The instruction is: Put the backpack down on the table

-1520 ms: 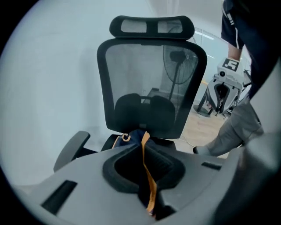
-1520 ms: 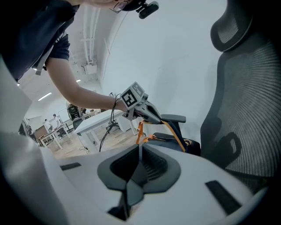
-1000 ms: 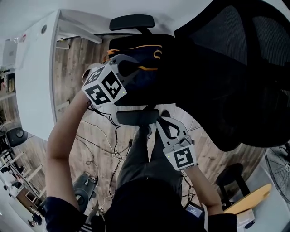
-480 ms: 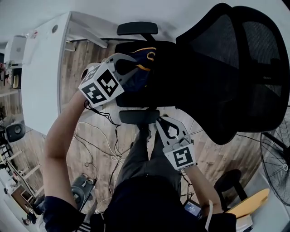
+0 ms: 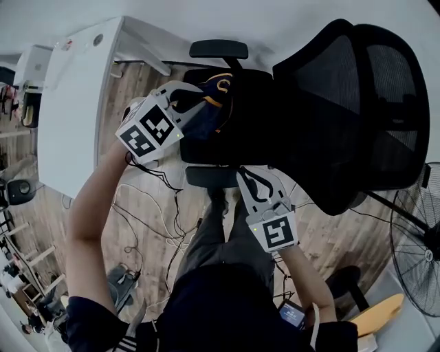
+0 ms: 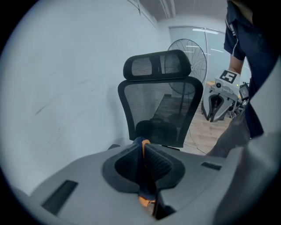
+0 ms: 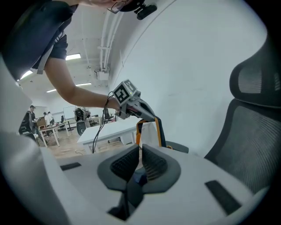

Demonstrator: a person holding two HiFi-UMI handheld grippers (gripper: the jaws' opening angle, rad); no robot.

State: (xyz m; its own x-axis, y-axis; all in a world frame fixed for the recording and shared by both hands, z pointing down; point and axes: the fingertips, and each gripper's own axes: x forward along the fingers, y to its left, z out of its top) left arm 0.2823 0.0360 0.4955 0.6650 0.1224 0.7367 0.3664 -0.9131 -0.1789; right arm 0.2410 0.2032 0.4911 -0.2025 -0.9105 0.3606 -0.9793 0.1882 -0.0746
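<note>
I've got the left gripper [image 6: 142, 147] and right gripper [image 7: 139, 154] fingers each pinching backpack [image 5: 221, 93] fabric over the chair [image 5: 344, 103]. Armrests [image 5: 213, 177] flank it, and the counter [image 5: 75, 103] sits well apart, left.

walls: plain white wall [image 5: 275, 20] is running behind the furniture | floor: wood planks [image 5: 134, 234] are showing underfoot, loose cables [image 5: 155, 206] are trailing across them | furniture: black mesh chair [image 5: 344, 103] is standing by the wall, white table [image 5: 75, 103] near it, pedestal fan [image 5: 416, 237] beside it | light: ceiling strips [image 7: 72, 56] are glowing
</note>
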